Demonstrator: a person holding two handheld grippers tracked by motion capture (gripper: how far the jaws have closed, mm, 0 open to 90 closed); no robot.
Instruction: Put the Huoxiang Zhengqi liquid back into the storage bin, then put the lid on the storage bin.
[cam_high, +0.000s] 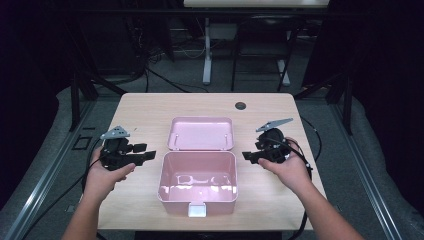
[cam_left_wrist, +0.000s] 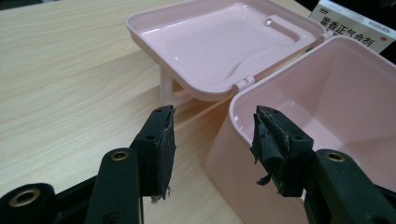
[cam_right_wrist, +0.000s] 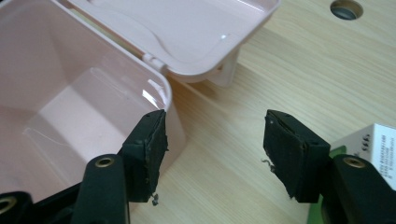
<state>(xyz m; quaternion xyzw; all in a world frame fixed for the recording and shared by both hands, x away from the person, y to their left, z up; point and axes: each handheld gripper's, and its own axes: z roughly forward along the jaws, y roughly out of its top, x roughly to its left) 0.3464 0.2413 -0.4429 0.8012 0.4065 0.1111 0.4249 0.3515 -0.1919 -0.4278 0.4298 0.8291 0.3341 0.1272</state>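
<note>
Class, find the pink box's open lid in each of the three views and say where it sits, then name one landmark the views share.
High view: the lid lies open and flat at the centre, just beyond the pink box.
Left gripper view: the lid is at top centre, above the open jaws.
Right gripper view: the lid is along the top edge, centre.
Shared landmark: the hinge joining lid and box.

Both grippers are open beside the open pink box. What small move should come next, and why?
Probably the right gripper should turn toward the white printed carton at its jaw's edge and close on it. The pink box looks empty with its lid laid back, both pairs of jaws are apart and hold nothing, and the left gripper is at the box's wall.
</note>
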